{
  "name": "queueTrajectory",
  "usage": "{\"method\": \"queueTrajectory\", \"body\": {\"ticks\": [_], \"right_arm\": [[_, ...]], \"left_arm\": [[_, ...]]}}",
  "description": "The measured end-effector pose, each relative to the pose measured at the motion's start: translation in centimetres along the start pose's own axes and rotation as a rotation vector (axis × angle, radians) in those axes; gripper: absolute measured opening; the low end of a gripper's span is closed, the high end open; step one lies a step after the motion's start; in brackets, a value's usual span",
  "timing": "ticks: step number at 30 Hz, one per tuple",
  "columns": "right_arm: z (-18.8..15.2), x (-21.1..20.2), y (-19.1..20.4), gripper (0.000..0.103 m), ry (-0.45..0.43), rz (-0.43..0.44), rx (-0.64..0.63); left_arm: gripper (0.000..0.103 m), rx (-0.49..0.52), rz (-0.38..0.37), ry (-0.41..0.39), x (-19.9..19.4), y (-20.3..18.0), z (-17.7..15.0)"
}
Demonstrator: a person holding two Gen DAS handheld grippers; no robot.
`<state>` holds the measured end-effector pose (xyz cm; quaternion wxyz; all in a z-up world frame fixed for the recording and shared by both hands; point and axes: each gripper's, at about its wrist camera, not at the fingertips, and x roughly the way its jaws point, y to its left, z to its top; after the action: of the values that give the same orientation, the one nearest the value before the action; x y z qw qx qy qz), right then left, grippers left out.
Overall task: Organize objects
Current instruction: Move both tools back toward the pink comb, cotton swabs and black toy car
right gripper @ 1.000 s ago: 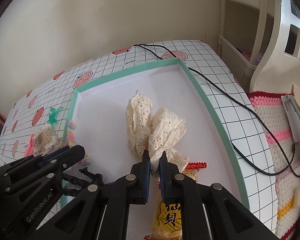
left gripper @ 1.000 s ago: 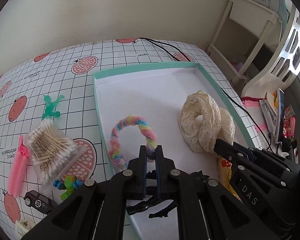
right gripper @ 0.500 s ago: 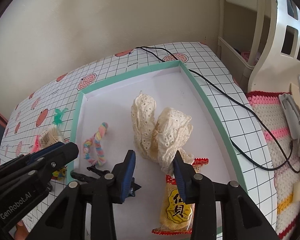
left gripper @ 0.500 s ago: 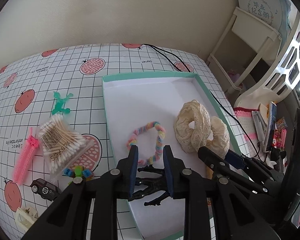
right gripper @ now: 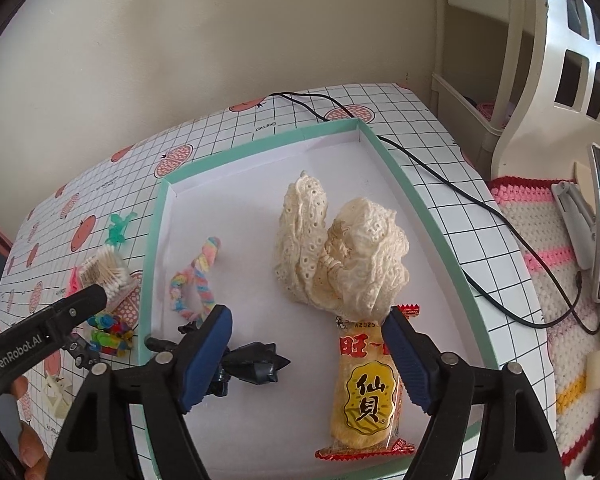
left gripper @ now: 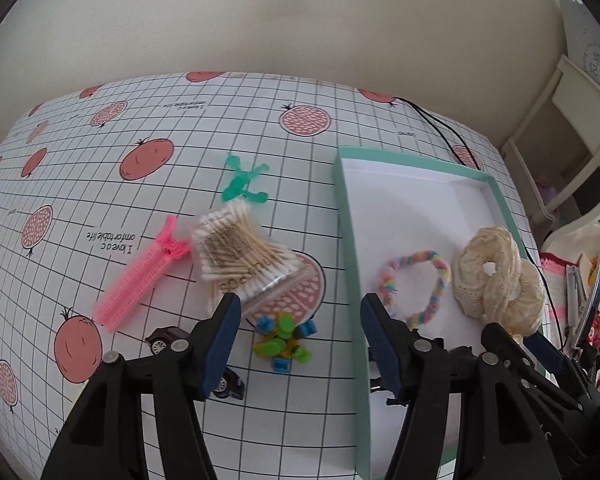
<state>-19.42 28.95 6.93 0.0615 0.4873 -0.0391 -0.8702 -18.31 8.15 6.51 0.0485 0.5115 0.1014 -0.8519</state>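
A shallow teal-rimmed tray holds a pastel braided ring, a cream lace scrunchie, a black toy and a yellow snack packet. My left gripper is open, above the table left of the tray, over a small multicolour toy. A bag of cotton swabs, a pink zipper piece, a green figure and a dark toy car lie on the cloth. My right gripper is open above the tray's near part.
A black cable runs along the tray's right side over the grid-and-fruit tablecloth. White furniture and a crocheted mat with a phone sit to the right. A small white item lies near the table's front left.
Both grippers let go of what they held and opened wide. The left one swung left, out of the tray to the loose items; the right one pulled back from the lace scrunchie.
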Motion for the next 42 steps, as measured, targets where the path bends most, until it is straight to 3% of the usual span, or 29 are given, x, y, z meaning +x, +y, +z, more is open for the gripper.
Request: {"method": "queueTrajectory", "body": {"ticks": [7, 9, 12, 25, 30, 34, 42], "right_arm": [[-0.1, -0.1, 0.7, 0.101, -0.007, -0.004, 0.001], [-0.2, -0.1, 1.0, 0.102, -0.007, -0.007, -0.009], [-0.3, -0.2, 1.5, 0.103, -0.008, -0.014, -0.021], [-0.3, -1.4, 3.7, 0.103, -0.055, -0.005, -0.033], [-0.1, -2.2, 5.5, 0.103, -0.094, 0.059, -0.020], [-0.4, -2.2, 7.9, 0.103, -0.088, 0.124, -0.039], [-1.6, -1.6, 14.1, 0.103, -0.066, 0.197, -0.170]], "left_arm": [[0.077, -0.038, 0.056, 0.008, 0.5, 1.9, -0.4], [0.088, -0.051, 0.069, 0.003, 0.5, 2.4, -0.4], [0.093, -0.056, 0.090, -0.014, 0.1, 3.0, -0.5], [0.093, -0.074, 0.105, -0.044, -1.7, 5.1, -0.7], [0.093, -0.112, 0.079, -0.073, -3.4, 6.4, -0.3], [0.093, -0.169, 0.111, -0.072, -4.5, 8.3, -0.4], [0.093, -0.229, 0.128, -0.070, -6.1, 12.3, -0.7]]}}
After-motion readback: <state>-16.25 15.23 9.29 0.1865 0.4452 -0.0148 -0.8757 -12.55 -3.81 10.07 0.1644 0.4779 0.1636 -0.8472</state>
